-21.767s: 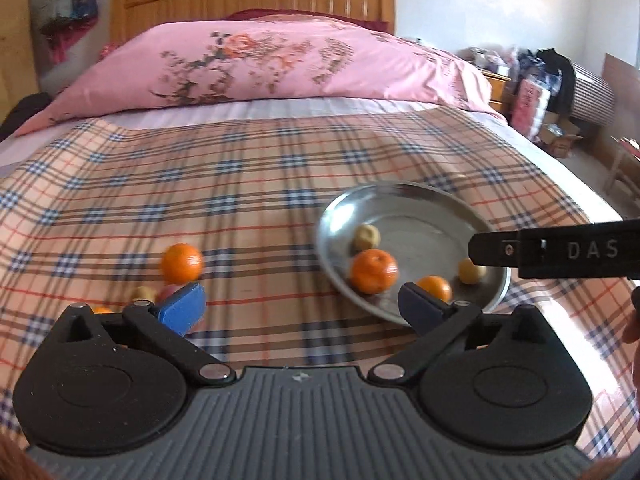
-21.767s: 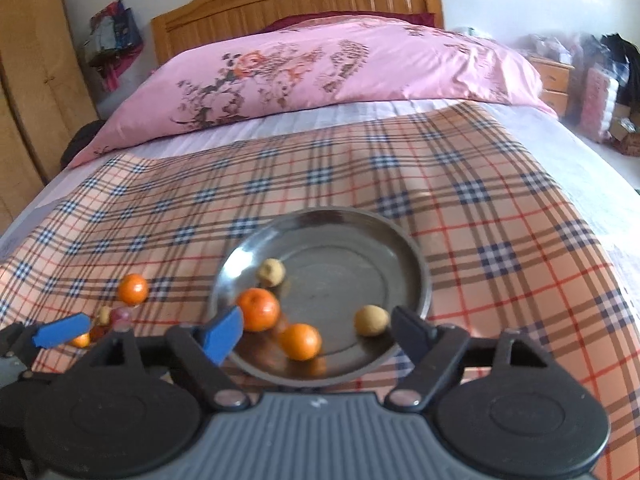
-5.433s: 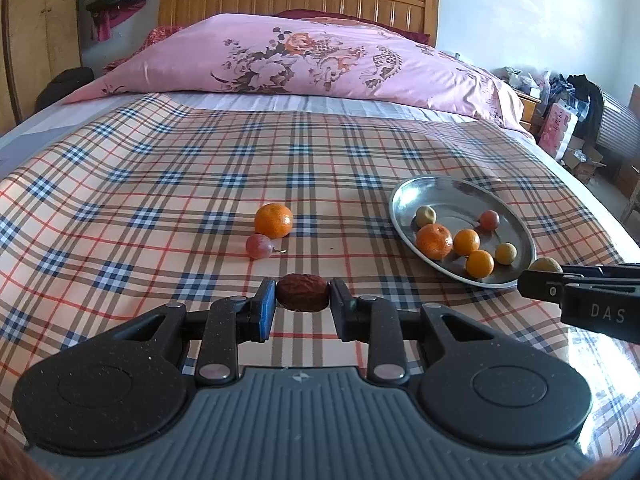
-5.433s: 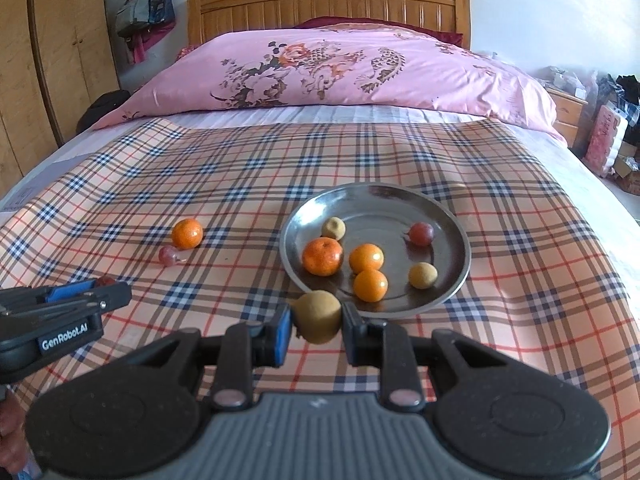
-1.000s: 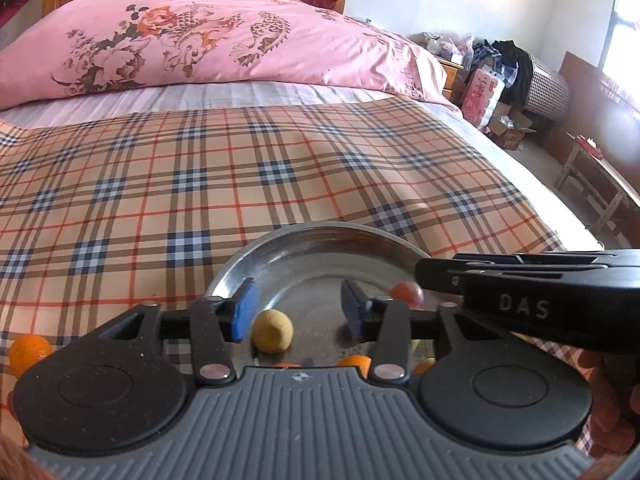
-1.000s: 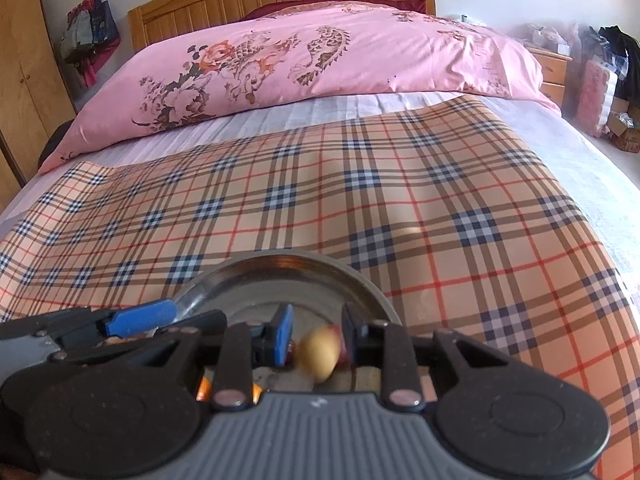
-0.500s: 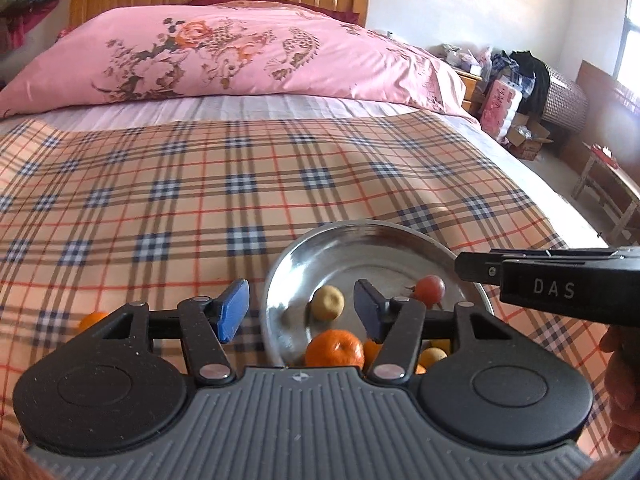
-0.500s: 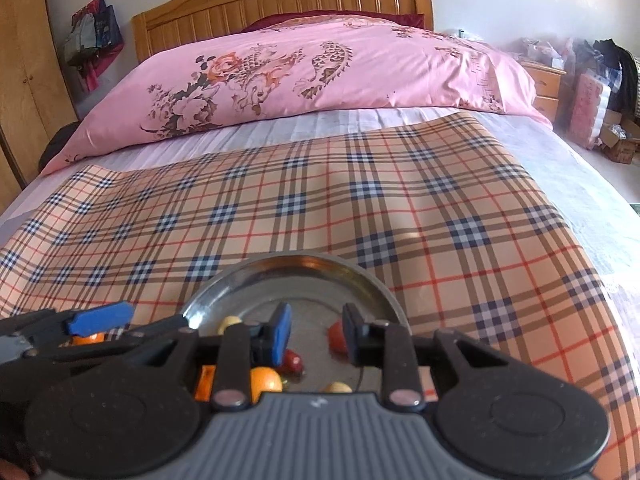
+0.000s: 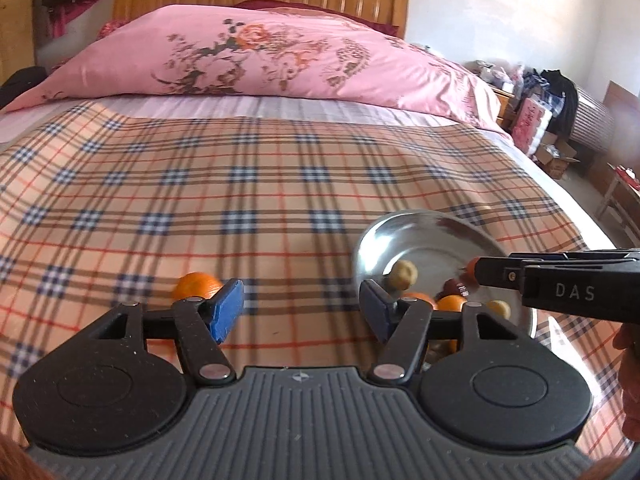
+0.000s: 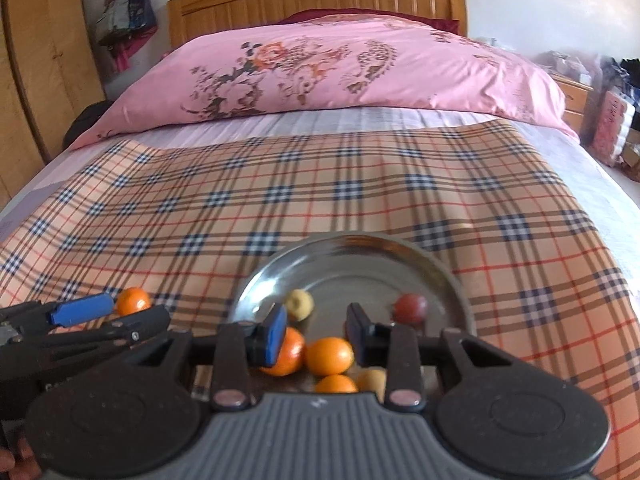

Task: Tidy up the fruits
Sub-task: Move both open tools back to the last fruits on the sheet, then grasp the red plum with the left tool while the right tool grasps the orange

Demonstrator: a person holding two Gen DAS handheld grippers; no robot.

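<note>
Both tongs empty above the checked bedspread, fruit gathered in the steel dish.

In the left wrist view our left tongs [image 9: 300, 312] stand wide apart, having just been opening, with nothing between them; a lone round orange mandarin [image 9: 197, 285] lies on the tan plaid bedspread [image 9: 240, 200] just behind the blue left pad, left of centre. In the right wrist view our right tongs [image 10: 314, 334] have just parted a little and grip nothing (oranges show through the gap). The round shiny steel dish [image 10: 440, 268], lower centre, holds a pale yellow fruit [image 10: 299, 303], a dark red fruit [image 10: 411, 307] and several small orange fruits [image 10: 330, 356].
</note>
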